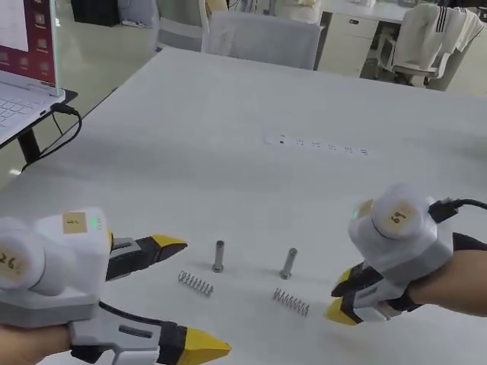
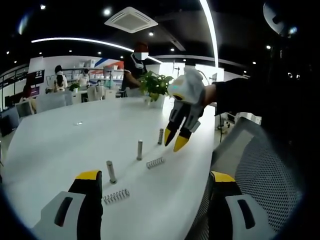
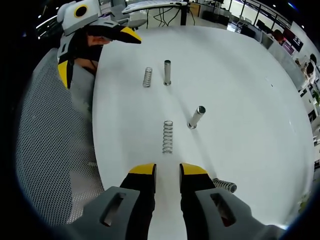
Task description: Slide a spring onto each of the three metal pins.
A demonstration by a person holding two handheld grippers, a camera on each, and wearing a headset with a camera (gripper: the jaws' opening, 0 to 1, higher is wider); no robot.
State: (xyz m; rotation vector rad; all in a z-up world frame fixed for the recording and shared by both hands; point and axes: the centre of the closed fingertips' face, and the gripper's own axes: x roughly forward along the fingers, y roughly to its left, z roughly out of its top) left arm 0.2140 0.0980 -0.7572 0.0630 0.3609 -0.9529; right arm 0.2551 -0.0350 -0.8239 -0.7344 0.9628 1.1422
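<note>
Two bare metal pins [image 1: 218, 256] [image 1: 288, 263] stand upright on the white table [image 1: 251, 114]. A loose spring [image 1: 195, 284] lies in front of the left pin, and another spring [image 1: 291, 302] in front of the right pin. My left gripper [image 1: 190, 296] is wide open around the left spring's area, holding nothing. My right gripper [image 1: 337, 300] hovers just right of the second spring, its jaws a narrow gap apart and empty [image 3: 168, 170]. A third coiled piece [image 3: 223, 185] sits beside my right finger; in the left gripper view it stands upright [image 2: 160, 136].
A laptop [image 1: 23, 61] with a black cable [image 1: 65, 129] sits at the far left. A flush socket strip [image 1: 319, 144] is set into the table's middle. Chairs [image 1: 262, 38] line the far edge. A mesh chair [image 3: 55, 150] is below the near edge.
</note>
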